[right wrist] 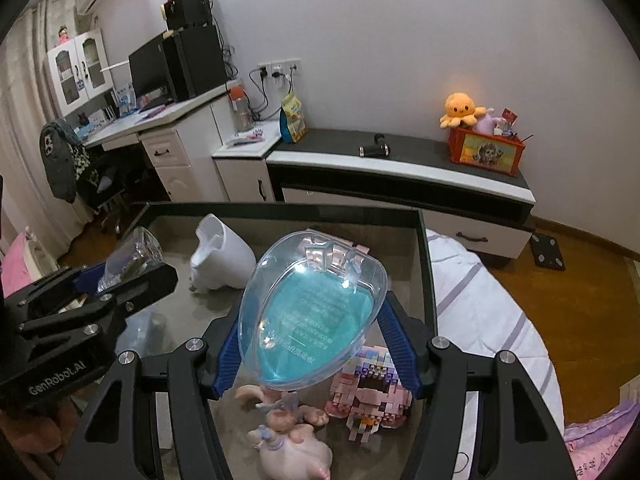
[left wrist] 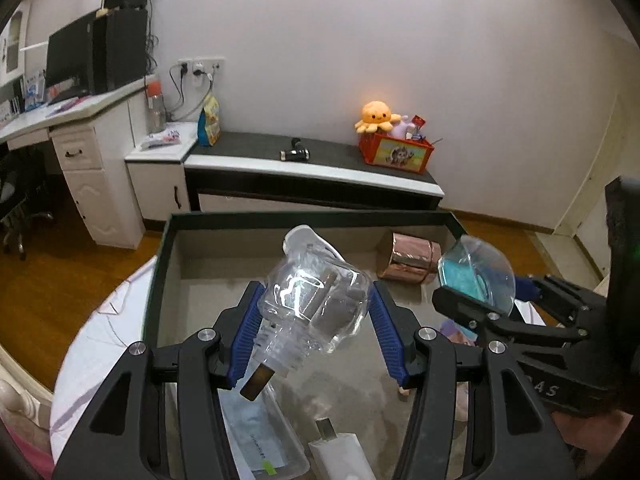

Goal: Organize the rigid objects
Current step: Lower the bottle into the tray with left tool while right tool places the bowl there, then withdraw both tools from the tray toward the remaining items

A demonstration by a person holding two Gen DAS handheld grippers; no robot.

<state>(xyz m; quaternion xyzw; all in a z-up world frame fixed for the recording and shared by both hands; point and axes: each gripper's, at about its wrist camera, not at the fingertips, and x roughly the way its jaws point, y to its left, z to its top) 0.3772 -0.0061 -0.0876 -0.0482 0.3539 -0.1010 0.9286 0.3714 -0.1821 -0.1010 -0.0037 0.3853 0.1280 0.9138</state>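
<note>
Left gripper (left wrist: 316, 312) clamped on a clear plastic bottle (left wrist: 316, 300), blue pads pressed to either flank, jaws at a middling width set by the bottle's girth. Bottle lifted above the floor of the dark-rimmed tray (left wrist: 304, 216), tilted, its ribbed neck toward the camera and a brown tag-like piece dangling from it. Contents of the bottle hard to make out through glare.

Right gripper (right wrist: 312, 320) closed on a clear egg-shaped capsule (right wrist: 312, 312) with a turquoise lower half, pads bearing on both sides, jaws likewise at a middling spread. Capsule held above the tray, nearer its right wall; printed text on the turquoise part too small to read.

Inside the tray: a white jug-like container (right wrist: 222, 260) lying toward the far left corner, a copper-coloured cylinder (left wrist: 408, 258) on its side near the far right corner, largely hidden behind the capsule in the right wrist view. At the tray's near edge, a pink brick-built figure (right wrist: 372, 392) and a pale pink figurine (right wrist: 292, 440), both partly covered by the capsule, the figurine cut off at the bottom. Also near that edge, a white charger (left wrist: 340, 456) and a clear flat case (left wrist: 264, 440), both cropped by the frame and the left gripper.
</note>
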